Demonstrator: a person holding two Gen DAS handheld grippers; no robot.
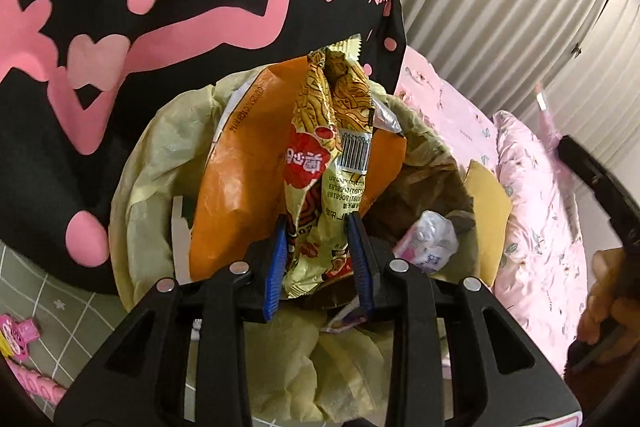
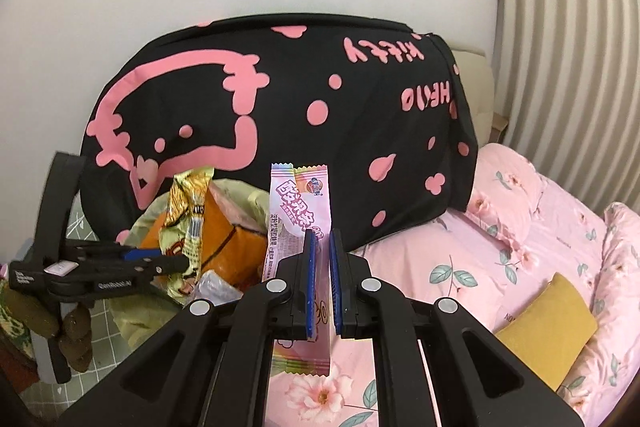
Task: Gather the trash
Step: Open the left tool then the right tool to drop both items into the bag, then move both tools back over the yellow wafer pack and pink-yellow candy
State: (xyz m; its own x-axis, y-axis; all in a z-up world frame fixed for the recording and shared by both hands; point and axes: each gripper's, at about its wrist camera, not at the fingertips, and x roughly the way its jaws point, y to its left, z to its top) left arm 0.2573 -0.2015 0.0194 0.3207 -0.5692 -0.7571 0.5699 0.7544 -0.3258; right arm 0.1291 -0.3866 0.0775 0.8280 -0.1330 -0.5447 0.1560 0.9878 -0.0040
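Note:
My left gripper is shut on a crumpled yellow noodle-snack wrapper, which stands up between its blue pads. Right below it is a bin lined with a pale yellow bag. A big orange packet and a small tissue pack lie inside. My right gripper is shut on a flat pink candy wrapper, held upright over the pink bedding beside the bin. In the right wrist view the left gripper with the yellow wrapper shows at the left, over the bin liner.
A large black bag with pink print stands behind the bin against the wall. Pink floral bedding with an ochre pad lies to the right, ribbed curtains beyond. A green grid mat covers the floor at left.

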